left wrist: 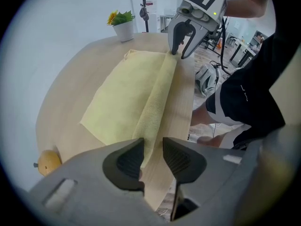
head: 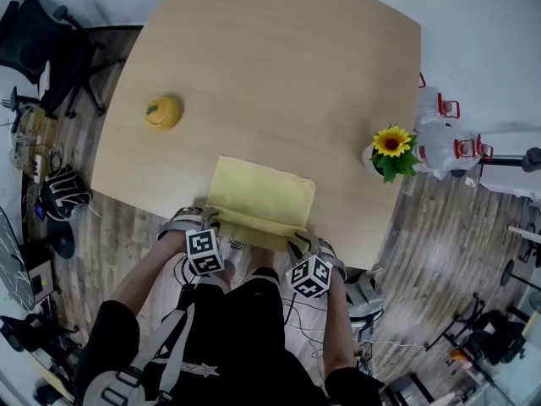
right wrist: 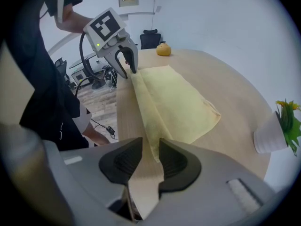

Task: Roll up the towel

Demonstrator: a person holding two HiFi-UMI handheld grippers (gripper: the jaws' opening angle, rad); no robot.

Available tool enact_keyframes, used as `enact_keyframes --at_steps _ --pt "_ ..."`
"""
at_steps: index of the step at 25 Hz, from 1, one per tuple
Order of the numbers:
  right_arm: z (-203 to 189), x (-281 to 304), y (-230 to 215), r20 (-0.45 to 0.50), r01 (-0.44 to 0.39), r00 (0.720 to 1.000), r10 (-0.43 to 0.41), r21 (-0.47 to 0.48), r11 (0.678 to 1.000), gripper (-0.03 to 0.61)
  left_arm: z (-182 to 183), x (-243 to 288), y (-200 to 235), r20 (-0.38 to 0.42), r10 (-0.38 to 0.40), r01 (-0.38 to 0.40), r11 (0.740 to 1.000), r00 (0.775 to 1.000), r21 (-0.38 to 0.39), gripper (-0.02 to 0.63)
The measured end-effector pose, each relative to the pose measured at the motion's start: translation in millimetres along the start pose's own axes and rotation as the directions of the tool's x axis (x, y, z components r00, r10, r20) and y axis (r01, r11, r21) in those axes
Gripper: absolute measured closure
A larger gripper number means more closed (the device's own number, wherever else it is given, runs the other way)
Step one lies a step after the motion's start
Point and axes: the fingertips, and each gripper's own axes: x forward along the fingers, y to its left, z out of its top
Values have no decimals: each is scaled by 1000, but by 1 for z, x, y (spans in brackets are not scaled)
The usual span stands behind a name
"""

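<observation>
A yellow towel [head: 262,200] lies flat on the wooden table [head: 270,74], close to its near edge. The towel's near edge is turned over into a narrow fold [left wrist: 157,98]. My left gripper [head: 211,221] points down at the near left end of that fold, and my right gripper [head: 303,242] at the near right end. In the left gripper view the jaws of the left gripper [left wrist: 153,145] stand apart with the fold's end between them, unpinched. In the right gripper view the right gripper [right wrist: 150,142] likewise stands open astride the towel's corner [right wrist: 153,147].
A yellow-orange fruit [head: 164,112] sits on the table's left side. A sunflower in a white pot [head: 390,149] stands by the right edge. The person's legs are right under the table's near edge. An office chair [head: 42,41] stands off to the left.
</observation>
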Motion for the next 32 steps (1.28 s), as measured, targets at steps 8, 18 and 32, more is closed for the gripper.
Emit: enact_keyframes --at_steps 8,18,32 --pt "-1 5 -7 -8 7 1000 -7 -17 1000 474 1 1 10 3 23 -23 1000 1000 6 555" --pt "-2 5 -6 -13 50 999 -50 -46 998 535 -1 1 9 -10 59 -58 997 998 42 572" --pt "-14 -2 26 -35 -61 998 60 -25 998 541 -9 -5 -24 -44 -31 32 999 999 41 577"
